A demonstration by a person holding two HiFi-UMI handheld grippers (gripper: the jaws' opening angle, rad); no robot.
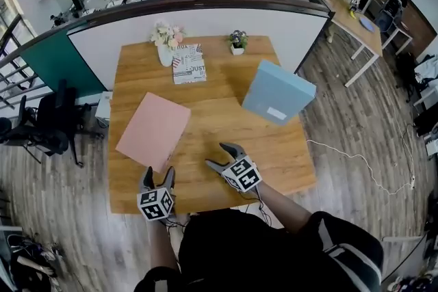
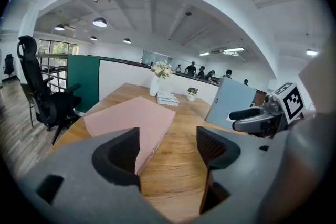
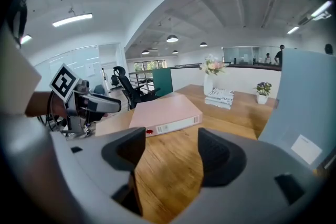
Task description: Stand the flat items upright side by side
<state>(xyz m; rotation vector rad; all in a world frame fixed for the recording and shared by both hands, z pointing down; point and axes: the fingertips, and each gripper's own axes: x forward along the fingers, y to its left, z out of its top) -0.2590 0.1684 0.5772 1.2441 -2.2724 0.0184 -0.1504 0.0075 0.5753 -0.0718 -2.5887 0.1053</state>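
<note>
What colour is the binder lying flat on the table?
The binder is pink; the head view shows it best.

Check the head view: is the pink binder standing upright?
No, the pink binder lies flat on the wooden table.

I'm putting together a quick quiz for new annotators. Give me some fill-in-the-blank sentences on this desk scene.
1. The pink binder lies ____ on the table.
2. The upright binder is ____ in colour.
3. The left gripper and the right gripper each have their fingers ____, with nothing between them.
4. The white vase holds ____.

Missing words: flat; blue; open; flowers.
</note>
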